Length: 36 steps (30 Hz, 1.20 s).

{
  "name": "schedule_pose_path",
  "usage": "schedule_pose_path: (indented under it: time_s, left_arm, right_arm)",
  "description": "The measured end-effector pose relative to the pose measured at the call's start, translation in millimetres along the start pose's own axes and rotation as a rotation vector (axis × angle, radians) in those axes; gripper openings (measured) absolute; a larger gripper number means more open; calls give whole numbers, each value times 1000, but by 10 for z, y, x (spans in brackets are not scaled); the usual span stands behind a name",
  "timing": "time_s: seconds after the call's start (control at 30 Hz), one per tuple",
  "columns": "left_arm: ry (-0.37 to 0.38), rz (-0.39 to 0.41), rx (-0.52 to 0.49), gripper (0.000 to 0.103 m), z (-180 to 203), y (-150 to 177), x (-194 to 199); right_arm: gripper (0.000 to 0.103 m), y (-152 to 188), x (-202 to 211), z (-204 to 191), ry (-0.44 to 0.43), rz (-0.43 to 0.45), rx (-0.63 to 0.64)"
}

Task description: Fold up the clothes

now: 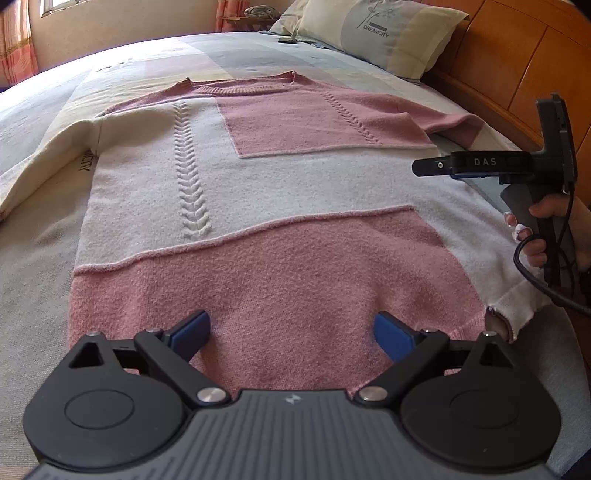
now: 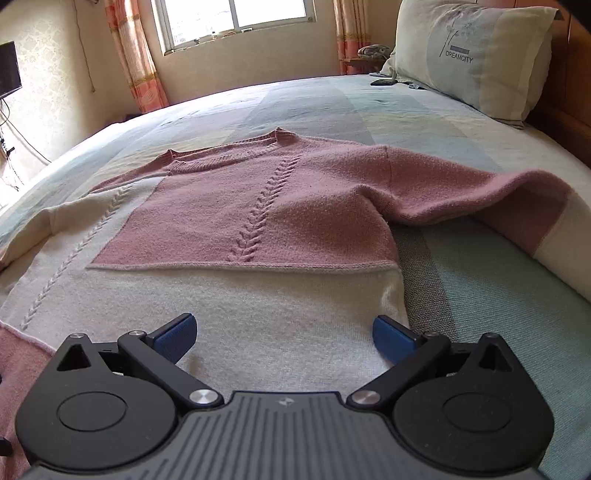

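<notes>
Sweater (image 1: pixel 280 206) lay flat on the bed (image 1: pixel 40 258), front up, pink and cream blocks, neckline at the far end from both my grippers.

My left gripper (image 1: pixel 291 332) hung low over the hem end. Its blue pads (image 1: pixel 190 332) stood wide apart, nothing between them. The pink bottom panel of the sweater ran straight ahead of and under the gap. A cream cable braid ran up ahead to the left. The cream sleeve trailed off to the far left, over the bed's edge side.

My right gripper (image 2: pixel 284 334) was spread just as wide, holding nothing. From the left wrist view it showed off to the right (image 1: pixel 424 167), side-on, above the sweater's right edge, with my right hand (image 1: pixel 543 236) wrapped round its handle and a black cable (image 1: pixel 539 284) looping below.

Under and ahead of the right gripper lay the cream middle band. The sweater's side edge passed just by the right-hand pad (image 2: pixel 391 338). Beyond, the pink chest panel; the pink sleeve (image 2: pixel 480 199) stretched away ahead to the right, its cream cuff end curving back along the right.

A pillow (image 2: pixel 476 55) sat far ahead on the right, against the wooden headboard (image 1: pixel 517 62). A window (image 2: pixel 236 18) with curtains lay ahead of the right gripper.
</notes>
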<state>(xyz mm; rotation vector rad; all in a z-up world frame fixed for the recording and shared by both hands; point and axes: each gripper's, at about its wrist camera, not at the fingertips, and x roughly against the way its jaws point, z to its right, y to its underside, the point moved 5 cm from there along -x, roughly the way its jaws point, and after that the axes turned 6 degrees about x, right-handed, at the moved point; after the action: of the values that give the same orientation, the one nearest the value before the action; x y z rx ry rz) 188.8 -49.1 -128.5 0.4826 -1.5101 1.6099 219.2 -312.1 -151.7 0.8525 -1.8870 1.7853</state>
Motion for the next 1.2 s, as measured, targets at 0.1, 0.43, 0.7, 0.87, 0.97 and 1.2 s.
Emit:
schedule_pose_path:
  time_s: [0.1, 0.43, 0.7, 0.87, 0.97, 1.2]
  left_arm:
    - [-11, 10, 17, 95, -28, -50, -19]
    - [-41, -26, 32, 95, -33, -56, -132]
    - [-87, -40, 45, 96, 9, -110, -194]
    - [-107, -48, 52, 96, 23, -144, -238]
    - [-111, -50, 51, 96, 25, -157, -258]
    - [-114, -47, 46, 97, 38, -175, -289]
  right_arm:
    - [103, -46, 202, 108, -5, 29, -19]
    - [103, 402, 619, 1019, 73, 31, -229]
    - [103, 400, 687, 1428, 31, 114, -359]
    - [103, 193, 473, 1596, 47, 191, -454]
    - [103, 160, 419, 1842, 20, 278, -633]
    - [103, 126, 394, 2260, 25, 423, -921]
